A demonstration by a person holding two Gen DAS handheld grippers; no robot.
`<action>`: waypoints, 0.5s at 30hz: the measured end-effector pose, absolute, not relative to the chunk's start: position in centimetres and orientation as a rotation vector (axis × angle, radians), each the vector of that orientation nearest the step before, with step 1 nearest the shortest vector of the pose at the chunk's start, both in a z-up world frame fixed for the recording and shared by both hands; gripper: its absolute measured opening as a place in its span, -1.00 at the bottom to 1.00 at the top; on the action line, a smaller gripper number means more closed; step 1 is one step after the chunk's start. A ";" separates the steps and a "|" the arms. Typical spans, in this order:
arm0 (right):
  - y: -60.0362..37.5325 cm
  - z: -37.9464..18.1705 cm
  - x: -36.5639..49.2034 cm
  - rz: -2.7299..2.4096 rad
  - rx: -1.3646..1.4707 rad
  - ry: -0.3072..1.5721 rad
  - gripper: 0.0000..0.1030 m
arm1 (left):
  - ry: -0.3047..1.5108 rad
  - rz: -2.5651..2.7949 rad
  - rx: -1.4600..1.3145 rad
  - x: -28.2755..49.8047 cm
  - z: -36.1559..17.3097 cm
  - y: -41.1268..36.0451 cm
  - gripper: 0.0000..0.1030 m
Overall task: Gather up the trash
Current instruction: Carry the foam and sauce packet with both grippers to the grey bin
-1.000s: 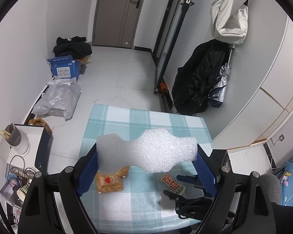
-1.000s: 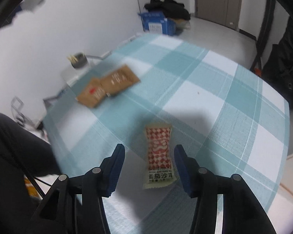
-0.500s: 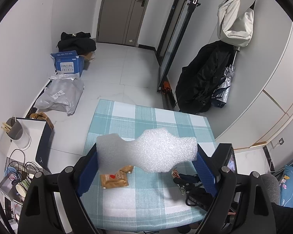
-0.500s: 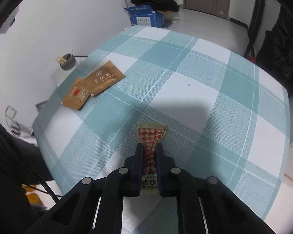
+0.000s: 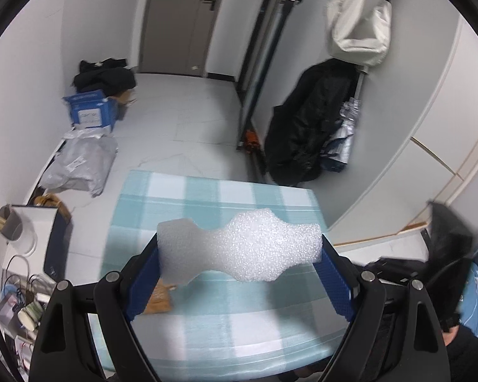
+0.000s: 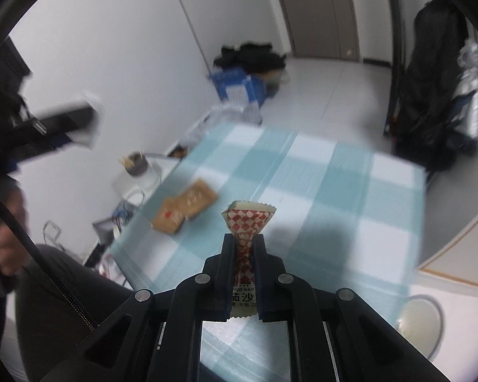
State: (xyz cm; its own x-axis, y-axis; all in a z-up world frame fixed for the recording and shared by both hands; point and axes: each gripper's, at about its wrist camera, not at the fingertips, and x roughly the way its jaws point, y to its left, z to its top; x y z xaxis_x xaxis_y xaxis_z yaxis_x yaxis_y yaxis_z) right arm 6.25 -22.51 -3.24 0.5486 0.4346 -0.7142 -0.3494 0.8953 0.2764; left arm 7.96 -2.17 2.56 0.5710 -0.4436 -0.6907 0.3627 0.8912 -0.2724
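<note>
Right gripper [image 6: 243,248] fingers pinch the red-checked sauce packet [image 6: 247,222] above the checked counter [image 6: 334,191]; left gripper [image 5: 239,254] fingers clamp a white foam piece [image 5: 239,248]; two brown packets [image 6: 183,211] lie near the counter's left edge

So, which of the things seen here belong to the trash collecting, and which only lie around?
Belong to the job:
white foam piece, held by left gripper
red-checked sachet, held by right gripper
brown packets on the table

Lying about:
blue box
grey parcel bag
black coat
</note>
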 end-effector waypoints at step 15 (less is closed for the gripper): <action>-42.4 6.3 0.4 0.213 0.283 0.626 -0.81 | 0.904 -0.773 0.017 8.0 0.7 -20.5 0.68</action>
